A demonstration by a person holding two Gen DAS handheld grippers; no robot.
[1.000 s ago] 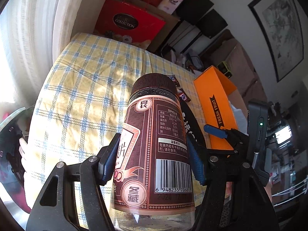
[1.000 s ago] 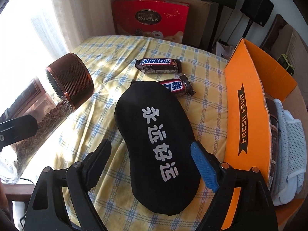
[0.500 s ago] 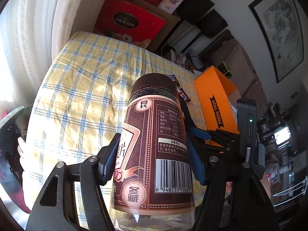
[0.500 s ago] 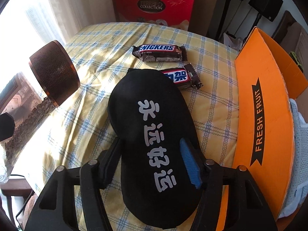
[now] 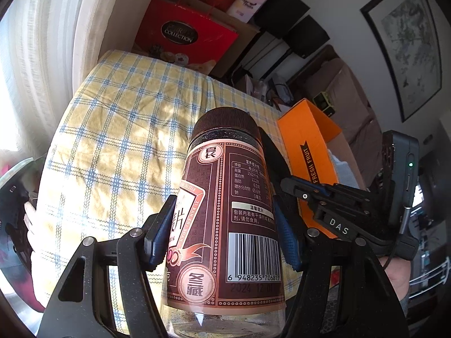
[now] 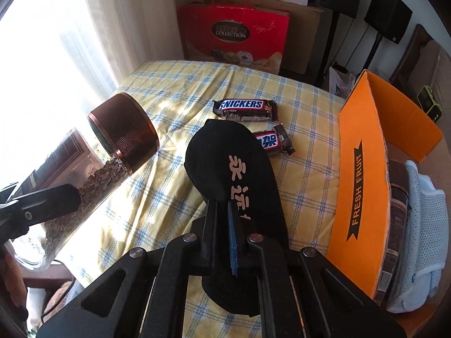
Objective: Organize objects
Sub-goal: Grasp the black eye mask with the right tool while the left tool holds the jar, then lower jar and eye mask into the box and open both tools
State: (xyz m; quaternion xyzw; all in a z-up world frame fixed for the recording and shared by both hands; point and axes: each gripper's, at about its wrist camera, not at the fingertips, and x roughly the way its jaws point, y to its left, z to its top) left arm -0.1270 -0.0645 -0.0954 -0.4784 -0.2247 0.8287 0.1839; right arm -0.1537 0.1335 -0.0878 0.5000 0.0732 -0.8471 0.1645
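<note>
Now both grippers carry something. The left gripper (image 5: 222,231) is clamped on the jar (image 5: 225,211), its 2 blue pads pressing the labelled wall at about the middle of the body, and the jar is lifted above the checked tablecloth (image 5: 118,129), leaning with its brown ribbed lid (image 6: 124,132) toward the middle of the table. The right gripper (image 6: 228,236) has its jaws pressed together on the black sock (image 6: 242,180), pinching a fold of the cloth near the end closer to the camera; the far end seems to rest on the tablecloth beside 2 Snickers bars (image 6: 245,109).

I judge the jar to be stiff, smooth and rather slippery, with a clear wall that may be plastic or glass; I cannot tell which. It is only partly filled with dry brown flakes (image 6: 98,174), so it is probably not heavy, but the flakes can slide and move the weight. The grip at the middle of the body is sensible.

The sock is soft, light and limp. It will hang and drag, so it should be lifted high before it goes over the wall of the orange box (image 6: 363,191), where another jar and a white mesh cloth (image 6: 422,225) already lie.
</note>
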